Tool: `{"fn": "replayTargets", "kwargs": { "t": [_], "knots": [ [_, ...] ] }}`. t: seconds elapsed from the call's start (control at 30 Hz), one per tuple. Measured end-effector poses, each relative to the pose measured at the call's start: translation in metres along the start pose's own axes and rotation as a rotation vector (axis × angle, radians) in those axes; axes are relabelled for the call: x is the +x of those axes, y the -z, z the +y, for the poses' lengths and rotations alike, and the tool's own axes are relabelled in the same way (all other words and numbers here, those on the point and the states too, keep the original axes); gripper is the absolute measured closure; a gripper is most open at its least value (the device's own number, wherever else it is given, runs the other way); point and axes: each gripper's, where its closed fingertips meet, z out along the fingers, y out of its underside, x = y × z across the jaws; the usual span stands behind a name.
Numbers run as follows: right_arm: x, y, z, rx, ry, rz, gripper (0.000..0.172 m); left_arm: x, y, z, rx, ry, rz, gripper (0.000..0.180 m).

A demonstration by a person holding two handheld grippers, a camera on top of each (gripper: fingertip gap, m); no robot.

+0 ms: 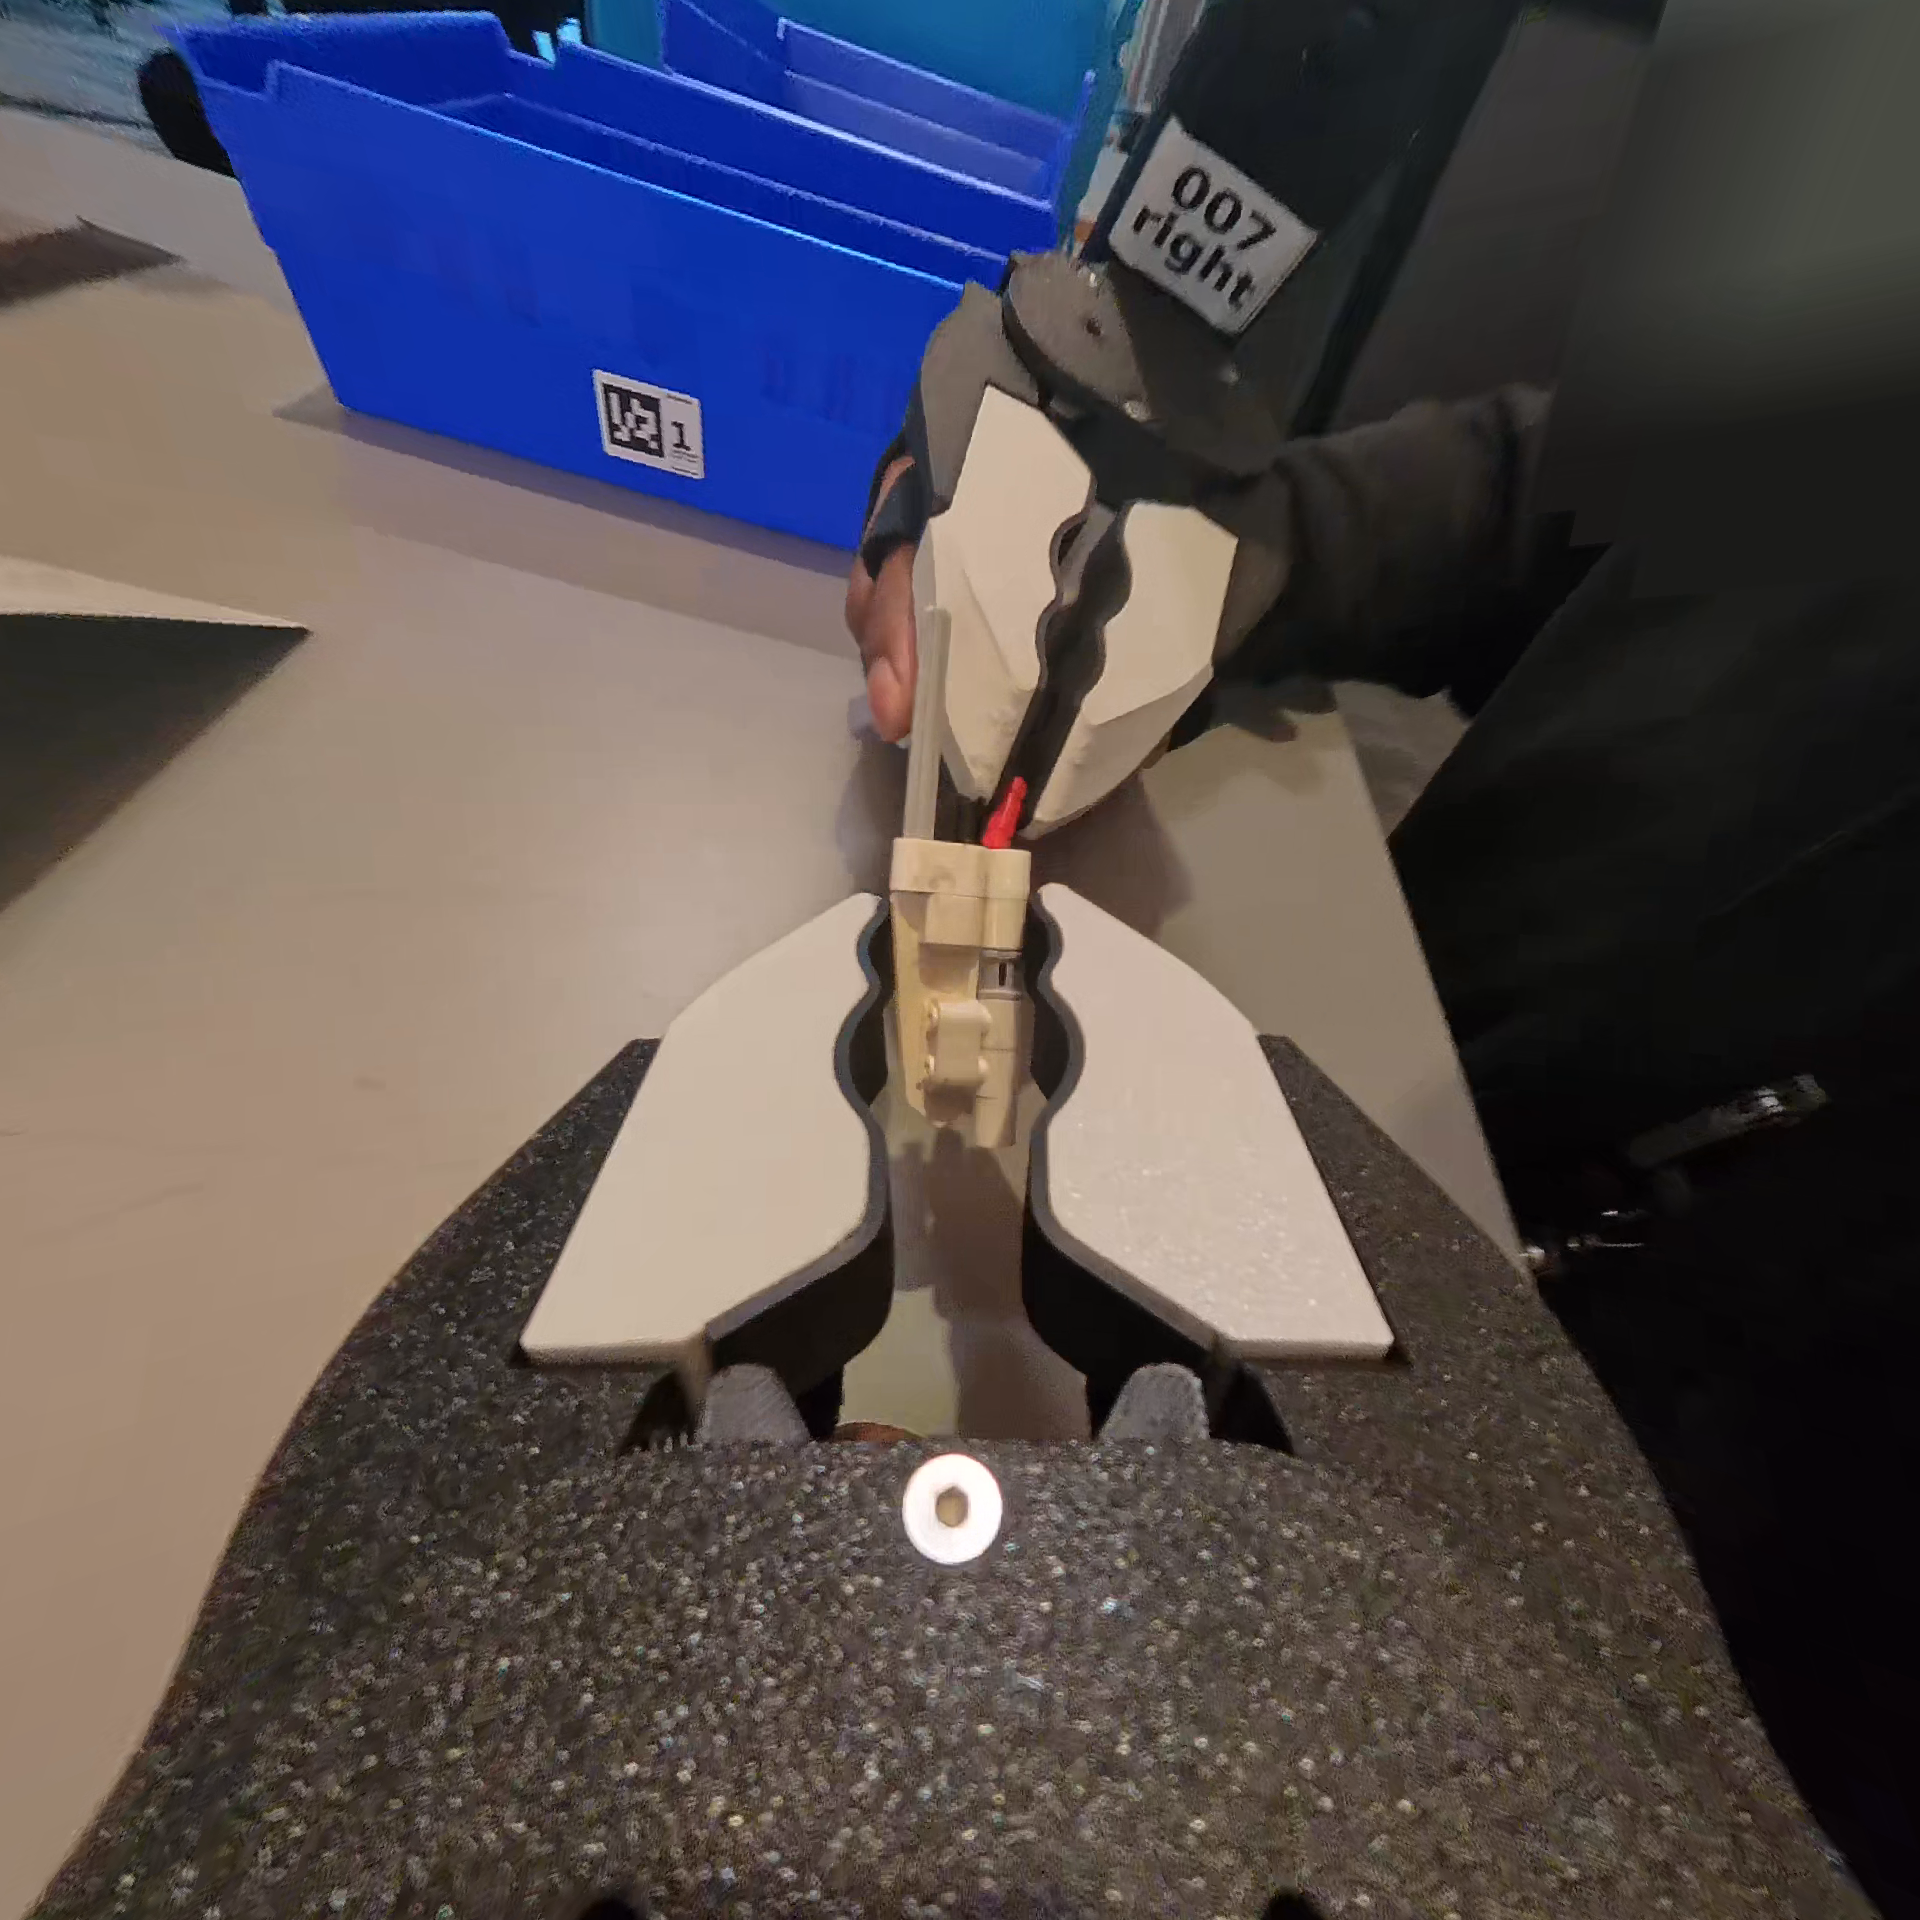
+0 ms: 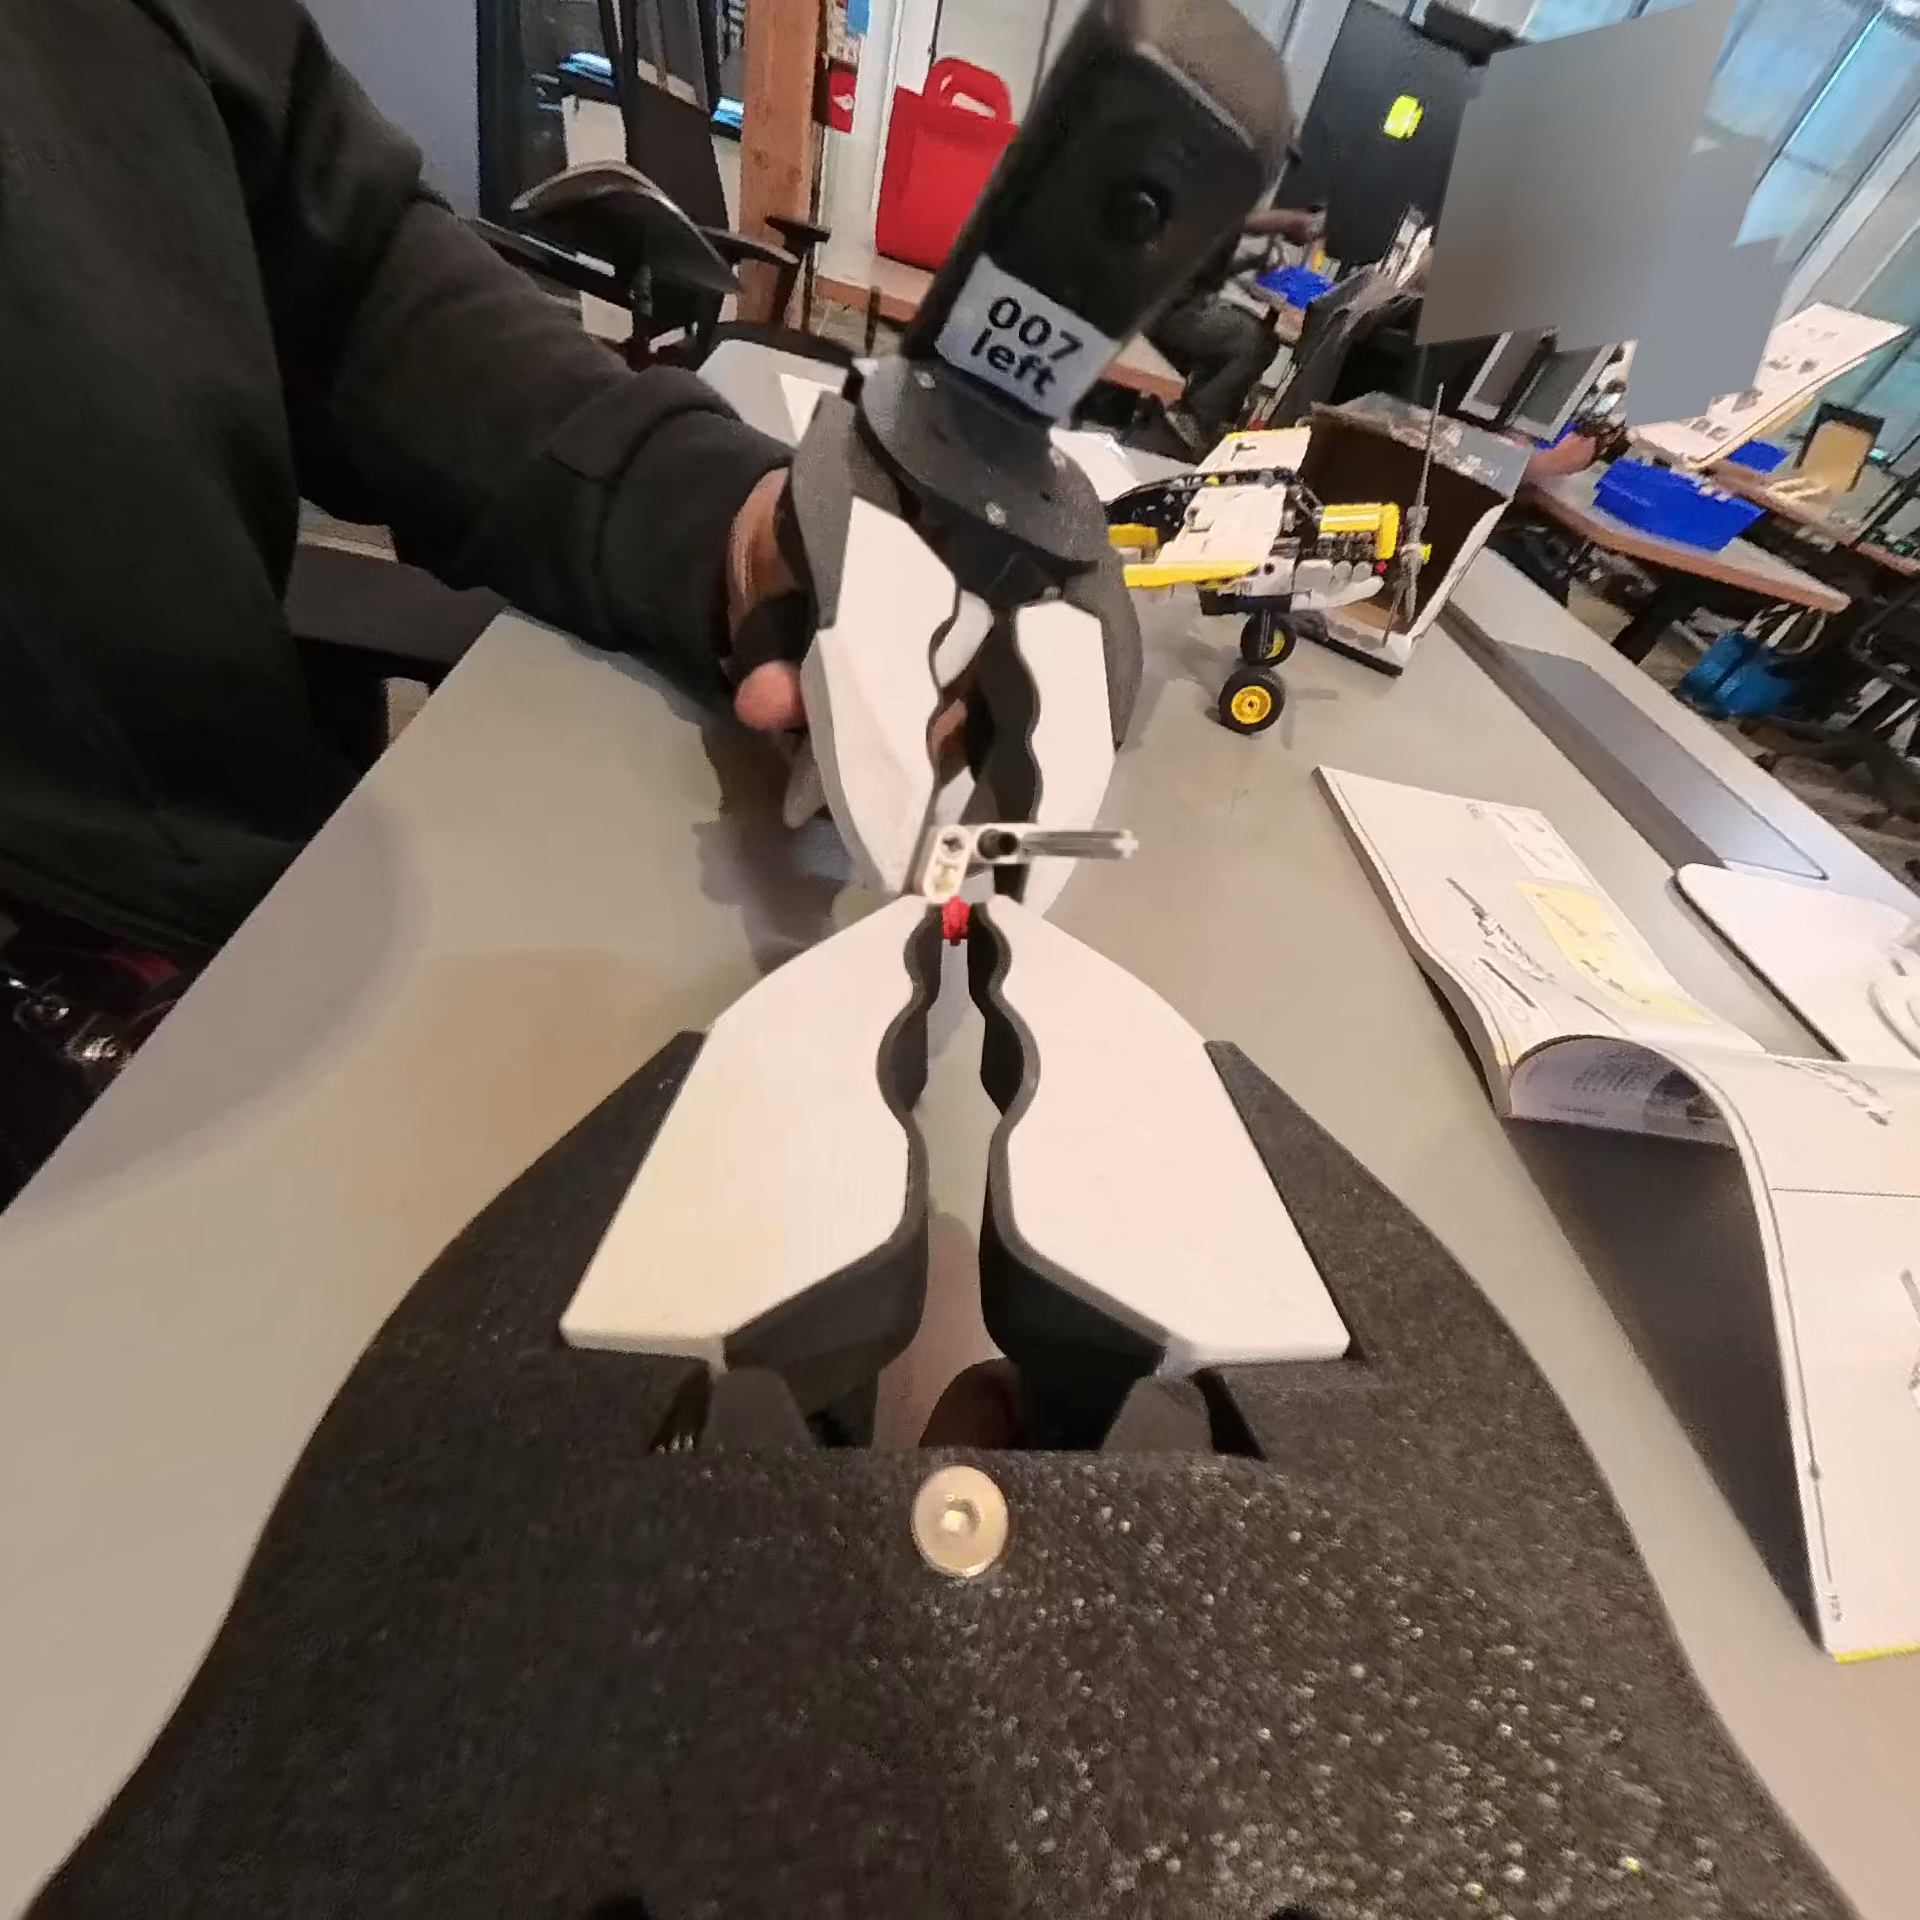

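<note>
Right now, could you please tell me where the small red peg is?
The small red peg is pinched at the right tool's tips, just above the beige brick assembly held by the left tool.

Two hand-held grippers, tip to tip at frame centre

Left gripper (image 1: 958, 935) reaching up from the bottom of its own view, fingers clamped on a beige brick assembly (image 1: 961, 987). Right gripper (image 2: 951, 925) nearly closed, tips pinching a small red pin (image 2: 951, 920). Seen from the left wrist, angled down from upper right, gripped by a hand (image 1: 1351, 540) in a dark sleeve.
</note>
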Motion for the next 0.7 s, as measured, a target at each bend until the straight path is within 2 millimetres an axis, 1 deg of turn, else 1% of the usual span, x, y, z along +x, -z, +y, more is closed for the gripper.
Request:
{"fn": "replayTargets", "kwargs": {
  "t": [0.13,0.23,0.7],
  "knots": [
    [-0.0024,-0.0011,0.0053,-0.057,-0.009,-0.020,0.167,-0.0058,-0.0008,0.0042,-0.027,-0.100,-0.073,0.157],
    [-0.0030,-0.0017,0.0089,-0.083,-0.034,-0.032,0.168,-0.0060,-0.0020,0.0067,-0.043,-0.157,-0.091,0.157],
    [-0.0100,-0.0021,0.0109,-0.091,-0.101,-0.093,0.168,-0.0011,-0.0053,0.0096,-0.062,-0.295,-0.112,0.157]
  ]
}}
